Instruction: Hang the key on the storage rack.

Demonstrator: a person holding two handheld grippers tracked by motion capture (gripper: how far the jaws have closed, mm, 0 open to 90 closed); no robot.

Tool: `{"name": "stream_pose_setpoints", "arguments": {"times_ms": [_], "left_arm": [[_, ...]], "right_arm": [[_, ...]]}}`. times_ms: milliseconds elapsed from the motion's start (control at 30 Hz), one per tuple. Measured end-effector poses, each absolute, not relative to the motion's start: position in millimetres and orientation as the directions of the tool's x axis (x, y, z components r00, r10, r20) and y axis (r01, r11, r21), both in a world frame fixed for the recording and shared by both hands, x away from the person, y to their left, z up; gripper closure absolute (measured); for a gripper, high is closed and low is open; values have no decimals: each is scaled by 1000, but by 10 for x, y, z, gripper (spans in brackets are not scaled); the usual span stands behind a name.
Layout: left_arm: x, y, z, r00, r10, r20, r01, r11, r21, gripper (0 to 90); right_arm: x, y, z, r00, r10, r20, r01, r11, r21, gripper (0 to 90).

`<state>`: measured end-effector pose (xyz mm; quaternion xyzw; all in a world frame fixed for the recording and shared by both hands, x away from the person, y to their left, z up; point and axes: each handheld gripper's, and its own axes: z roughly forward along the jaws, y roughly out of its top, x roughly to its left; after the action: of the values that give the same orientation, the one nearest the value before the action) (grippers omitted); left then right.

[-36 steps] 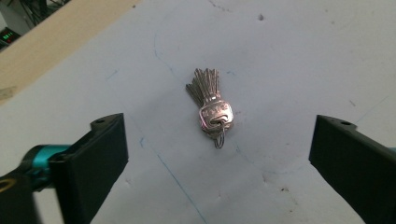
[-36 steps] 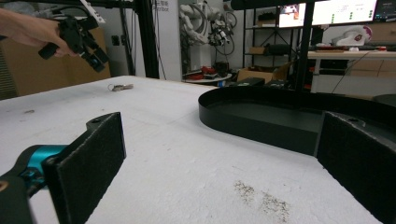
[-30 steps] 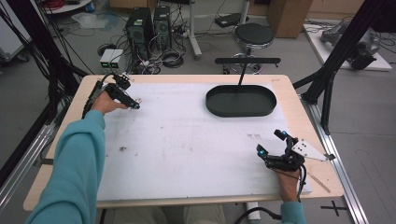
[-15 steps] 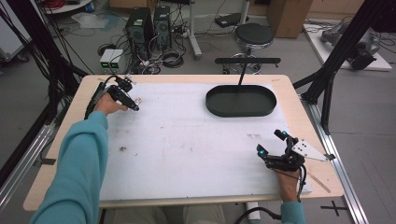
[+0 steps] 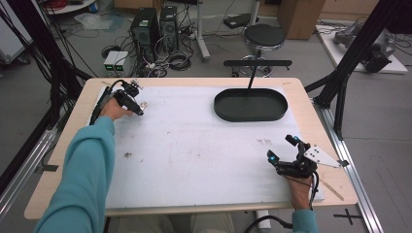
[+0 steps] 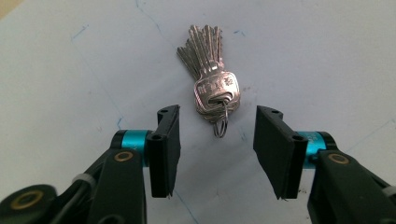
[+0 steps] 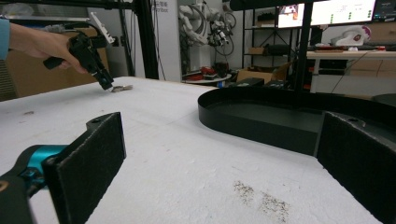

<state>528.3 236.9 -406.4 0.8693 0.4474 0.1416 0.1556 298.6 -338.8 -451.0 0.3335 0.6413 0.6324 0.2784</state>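
Note:
A bunch of silver keys [image 6: 211, 81] on a small ring lies flat on the white sheet, blades fanned away from the camera. My left gripper [image 6: 215, 140] hovers just behind the ring, open, its two black pads either side of it and touching nothing. From above, that left gripper [image 5: 138, 109] is at the table's far left, next to the keys [image 5: 143, 104]. The right gripper view shows the keys [image 7: 121, 87] far off under the left gripper [image 7: 106, 84]. My right gripper [image 5: 283, 149] rests open near the front right corner, empty.
A black oval tray [image 5: 250, 105] sits at the back right of the white sheet [image 5: 194, 145]; the right gripper view shows its wall [image 7: 261, 126] close ahead. Small dark stains [image 7: 264, 198] mark the sheet. Computers, cables and a stool stand beyond the table.
The left gripper has shifted slightly nearer and lower toward the keys. The right gripper has stayed in place.

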Motion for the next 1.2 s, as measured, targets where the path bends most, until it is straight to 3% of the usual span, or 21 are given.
{"name": "stream_pose_setpoints", "arguments": {"times_ms": [533, 1200], "left_arm": [[5276, 2344, -4056, 546, 830, 117, 745, -545, 385, 765], [5289, 2321, -4099, 545, 830, 120, 746, -545, 383, 862]], "right_arm": [[2986, -3388, -4510, -622, 781, 63, 75, -20, 997, 12], [2987, -3391, -4510, -624, 779, 65, 77, -22, 997, 12]]}}
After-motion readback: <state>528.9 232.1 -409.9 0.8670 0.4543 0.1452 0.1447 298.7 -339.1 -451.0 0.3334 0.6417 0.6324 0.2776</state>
